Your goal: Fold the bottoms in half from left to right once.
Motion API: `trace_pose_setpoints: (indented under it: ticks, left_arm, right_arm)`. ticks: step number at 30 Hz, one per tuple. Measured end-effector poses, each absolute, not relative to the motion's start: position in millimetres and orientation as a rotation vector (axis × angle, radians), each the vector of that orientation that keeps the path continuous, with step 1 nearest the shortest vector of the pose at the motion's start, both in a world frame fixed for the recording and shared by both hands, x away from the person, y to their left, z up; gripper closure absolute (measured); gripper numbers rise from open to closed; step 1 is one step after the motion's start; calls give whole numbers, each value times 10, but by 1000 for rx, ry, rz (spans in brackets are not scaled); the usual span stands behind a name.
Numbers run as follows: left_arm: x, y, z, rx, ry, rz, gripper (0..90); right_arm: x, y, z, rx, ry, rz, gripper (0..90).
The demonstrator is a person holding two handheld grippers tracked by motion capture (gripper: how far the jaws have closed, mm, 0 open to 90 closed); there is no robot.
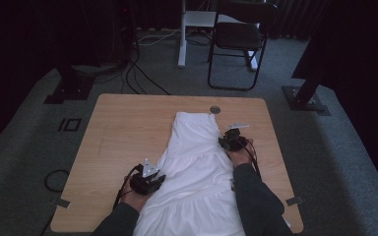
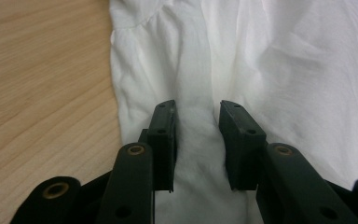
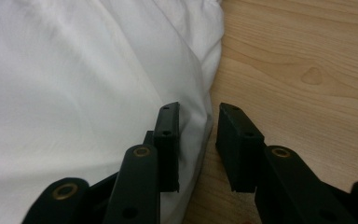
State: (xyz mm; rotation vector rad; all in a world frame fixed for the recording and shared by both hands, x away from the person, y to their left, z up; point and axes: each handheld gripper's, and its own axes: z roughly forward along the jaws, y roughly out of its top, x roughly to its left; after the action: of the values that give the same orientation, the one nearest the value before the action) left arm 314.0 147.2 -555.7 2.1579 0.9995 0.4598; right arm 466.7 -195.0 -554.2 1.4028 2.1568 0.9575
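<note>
High view: white skirt (image 1: 193, 167) lies flat on wooden worktop (image 1: 118, 128), waistband at far end, hem at near edge between person's forearms. Left hand-held gripper (image 1: 150, 181) at skirt's left edge, near end; left gripper view: jaws parted, ridge of white cloth between them, pads not pressing it. Right hand-held gripper (image 1: 230, 140) at skirt's right edge, farther up; right gripper view: jaws parted, straddling cloth edge, one over skirt, other over bare wood, nothing clamped.

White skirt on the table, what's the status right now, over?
Left gripper open, jaws astride a fold of white skirt. Right gripper open, astride the skirt's edge on the wooden table. Skirt flat, hem toward the person. Nothing in the way.
</note>
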Motion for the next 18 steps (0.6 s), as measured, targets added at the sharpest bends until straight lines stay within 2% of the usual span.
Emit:
trace_pose_setpoints:
  ticks: [2,6,9,10,11,13,15,17,18]
  left_arm:
    - [3183,1477,-5469,2150,995,485,558]
    - [3421,1448,-5135,2069,969,538,514]
    - [3742,1322,-4954,2045,927,573,505]
    - [3742,1322,-4954,2045,927,573,505]
    - [3980,1197,-4945,2051,913,600,505]
    - [4094,1136,-4974,2061,911,606,505]
    - [4392,1008,-5161,2127,957,586,505]
    - [4461,984,-5244,2146,988,579,517]
    - [4532,959,-5416,2195,1014,558,548]
  right_arm:
    - [4671,-1963,-5544,1408,2159,968,670]
    - [4666,-1954,-5546,1408,2154,962,658]
    - [4664,-1950,-5551,1410,2148,967,648]
    - [4664,-1950,-5551,1410,2148,967,648]
    - [4664,-1950,-5552,1412,2146,969,645]
    - [4661,-1948,-5554,1413,2143,971,642]
    - [4661,-1951,-5556,1413,2142,974,642]
    - [4661,-1953,-5557,1413,2141,978,642]
    - [4659,-1953,-5559,1412,2140,979,640]
